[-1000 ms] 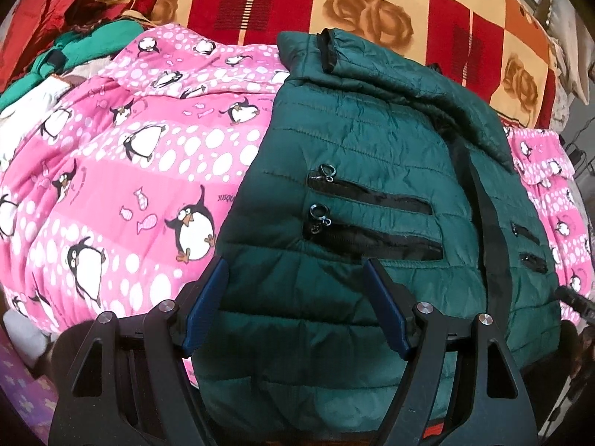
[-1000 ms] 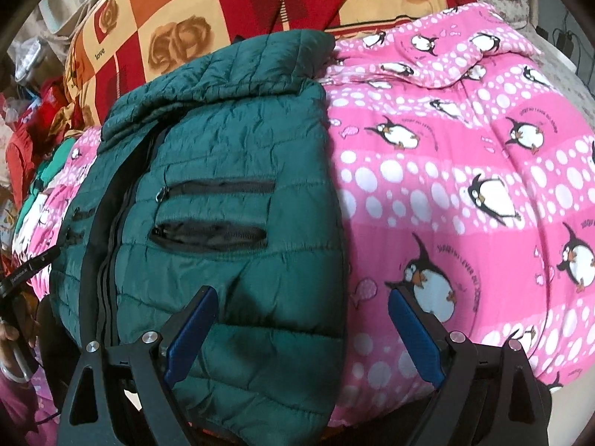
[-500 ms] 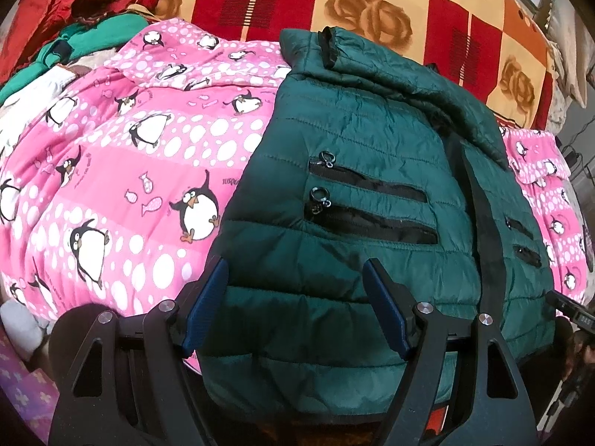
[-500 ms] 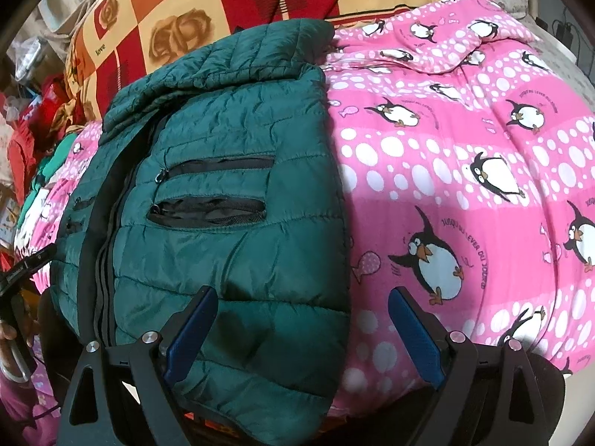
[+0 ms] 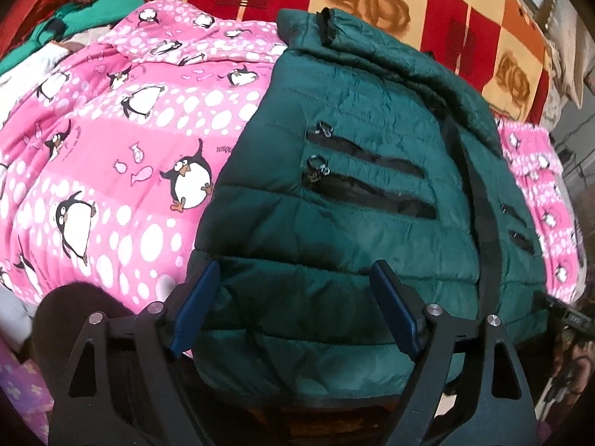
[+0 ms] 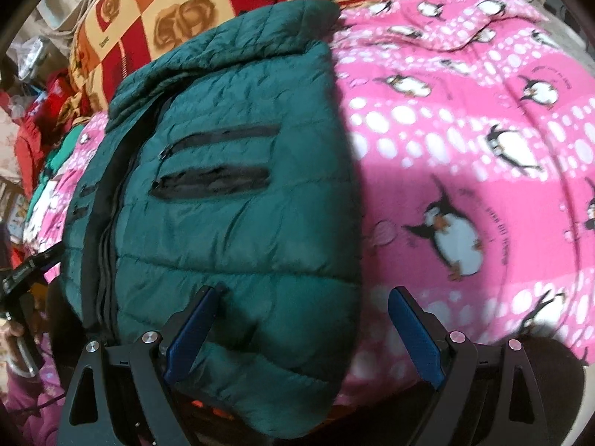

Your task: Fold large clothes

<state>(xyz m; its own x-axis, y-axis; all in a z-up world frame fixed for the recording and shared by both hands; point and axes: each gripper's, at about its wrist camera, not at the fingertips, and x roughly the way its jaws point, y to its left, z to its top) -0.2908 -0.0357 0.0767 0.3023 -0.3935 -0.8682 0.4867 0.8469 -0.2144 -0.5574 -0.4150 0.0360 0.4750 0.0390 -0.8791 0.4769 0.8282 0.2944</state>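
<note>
Jacket (image 5: pixel 334 223): green, quilted — spread on penguin blanket (image 5: pixel 111 171)
Left gripper (image 5: pixel 293 278): jaws opening, hem between — unpressed
Right gripper (image 6: pixel 301 306): wide apart, empty

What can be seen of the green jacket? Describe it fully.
The green jacket is dark, quilted and puffy with a slight sheen. It lies front up on the pink penguin blanket, collar at the far end, black front zipper closed, two black zip pockets on each side. Both open tools hover by its hem, apparently without gripping.
</note>
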